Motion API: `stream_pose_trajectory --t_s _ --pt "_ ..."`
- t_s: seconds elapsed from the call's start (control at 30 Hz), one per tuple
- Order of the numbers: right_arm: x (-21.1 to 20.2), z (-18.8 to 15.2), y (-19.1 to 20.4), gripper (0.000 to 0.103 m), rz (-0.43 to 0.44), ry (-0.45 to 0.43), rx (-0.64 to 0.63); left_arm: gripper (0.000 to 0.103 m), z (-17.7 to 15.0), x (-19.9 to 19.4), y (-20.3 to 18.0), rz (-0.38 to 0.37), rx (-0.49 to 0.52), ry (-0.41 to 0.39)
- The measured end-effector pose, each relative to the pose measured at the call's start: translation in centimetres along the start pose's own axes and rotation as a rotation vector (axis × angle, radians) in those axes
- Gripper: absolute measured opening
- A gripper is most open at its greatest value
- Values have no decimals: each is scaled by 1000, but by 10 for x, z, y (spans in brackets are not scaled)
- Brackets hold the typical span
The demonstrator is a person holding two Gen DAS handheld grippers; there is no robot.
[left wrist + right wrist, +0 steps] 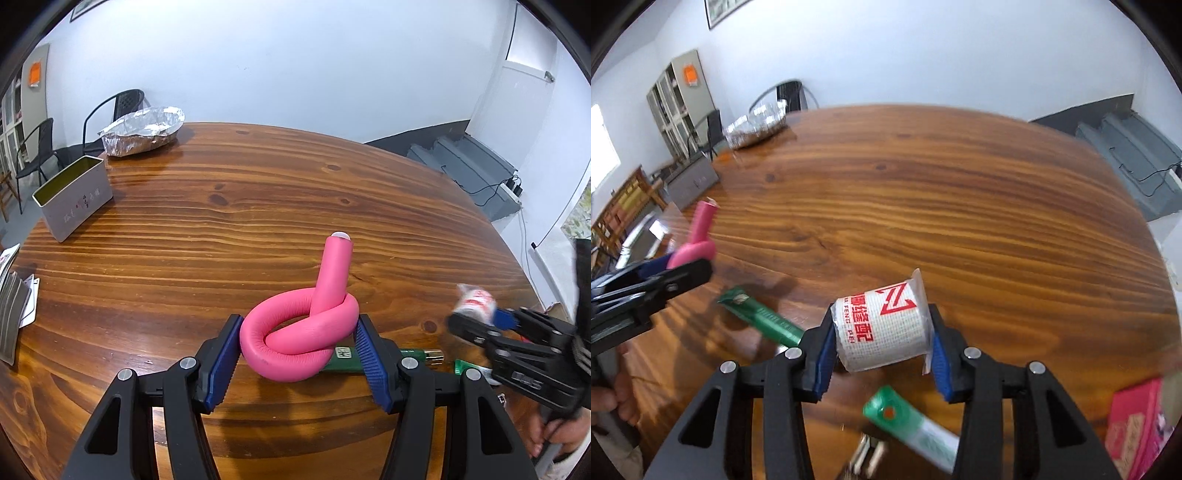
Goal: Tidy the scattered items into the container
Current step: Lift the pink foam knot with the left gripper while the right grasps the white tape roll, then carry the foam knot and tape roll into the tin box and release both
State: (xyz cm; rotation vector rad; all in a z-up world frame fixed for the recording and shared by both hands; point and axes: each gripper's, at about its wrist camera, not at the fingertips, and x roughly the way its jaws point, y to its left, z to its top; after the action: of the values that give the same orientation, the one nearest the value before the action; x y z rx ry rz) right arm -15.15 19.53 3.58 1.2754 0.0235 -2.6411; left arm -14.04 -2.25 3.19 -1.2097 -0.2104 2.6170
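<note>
1. While both tools already carry something, nothing can be seen inside the container (pixel 72 197), an open grey tin with a yellowish lining at the far left of the counter (pixel 258 184); its floor is hidden from these angles, so whether it holds anything cannot be told.
2. The left hand-held gripper (pixel 295 347) is closed about halfway on a knotted pink foam tube (pixel 299 332); both blue pads press its sides, and one end of the tube sticks up. It sits low over the wood, well apart from the tin.
3. The right hand-held gripper (pixel 882 339) clamps a white wrapped roll with red lettering (pixel 882 328), its jaws fairly narrow, a pad against each side. The roll looks lifted clear of the counter, though that is a judgement from its shadow.
4. Left loose on the counter: a dark green packet (pixel 764 317) lying flat between the two tools, a green and white tube (pixel 912 428) nearer the camera, and a small blurred metal item (pixel 864 454) I cannot identify.
5. A red box (pixel 1137 421) lies at the right edge; whether it belongs to the tidying is unclear.
6. A foil-covered dish (pixel 144 129) stands beyond the tin, and papers (pixel 16 306) lie at the left edge; both seem outside the job.
7. My reading: the task is early. Two items are picked up but not delivered, and at least three remain scattered.
</note>
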Motion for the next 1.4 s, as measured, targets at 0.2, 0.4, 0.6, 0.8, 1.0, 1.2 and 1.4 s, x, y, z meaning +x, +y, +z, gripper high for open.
stream_pose_trajectory --t_s 0.2,0.4,0.6,0.8,1.0,1.2,1.4 --pt "-67 -20 -26 48 -42 -98 64 62 -1 -9 -16 -21 35 -18" --pt "-134 -59 -84 48 -159 -162 184 62 -5 -21 -40 -50 80 -35" --pt "-176 -96 -147 48 -267 -179 334 62 -18 -35 -74 -89 134 -46" --pt "-180 -119 -164 48 -196 -118 346 62 -39 -54 -102 -137 166 -52" --pt "-184 -144 -159 47 -207 -84 267 62 -52 -61 -118 -183 154 -44" --pt "-182 -153 -185 47 -422 -44 259 62 -60 -63 -141 -198 190 -36" --pt "-198 -151 -188 48 -304 -124 286 62 -63 -60 -165 -201 224 -25"
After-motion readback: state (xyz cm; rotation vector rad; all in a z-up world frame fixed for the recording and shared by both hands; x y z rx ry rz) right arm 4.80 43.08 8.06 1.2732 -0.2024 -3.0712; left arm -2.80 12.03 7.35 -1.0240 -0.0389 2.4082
